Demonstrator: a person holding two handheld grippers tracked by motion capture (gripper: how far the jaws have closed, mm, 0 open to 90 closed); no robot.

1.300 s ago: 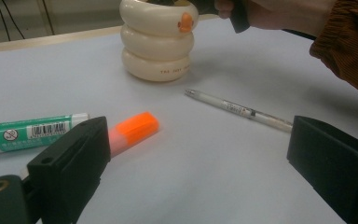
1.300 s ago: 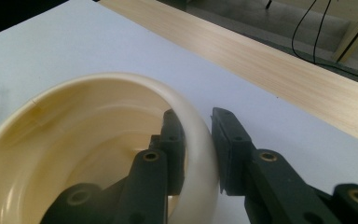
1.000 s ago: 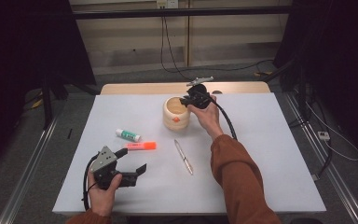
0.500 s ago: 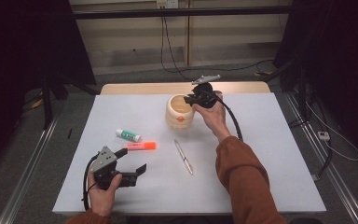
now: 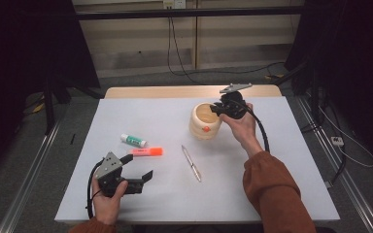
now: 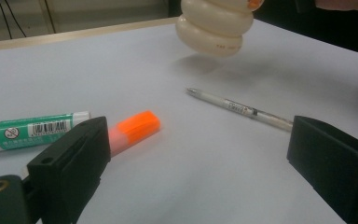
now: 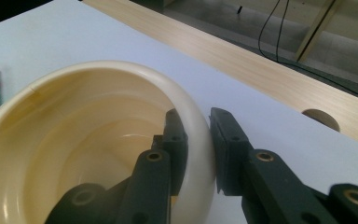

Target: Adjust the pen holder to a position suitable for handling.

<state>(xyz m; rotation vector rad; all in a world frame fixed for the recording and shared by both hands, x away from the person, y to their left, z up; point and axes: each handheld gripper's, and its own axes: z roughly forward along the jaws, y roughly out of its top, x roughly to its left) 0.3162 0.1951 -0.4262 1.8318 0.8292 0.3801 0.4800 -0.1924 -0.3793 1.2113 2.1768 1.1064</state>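
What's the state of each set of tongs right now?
Left tongs: open, holding nothing, resting low over the table.
Right tongs: shut on the rim of the cream cup, one jaw inside, one outside.

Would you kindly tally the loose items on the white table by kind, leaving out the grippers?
Cream ribbed cup: 1
Green-labelled glue stick: 1
Orange highlighter: 1
Silver pen: 1
Total: 4
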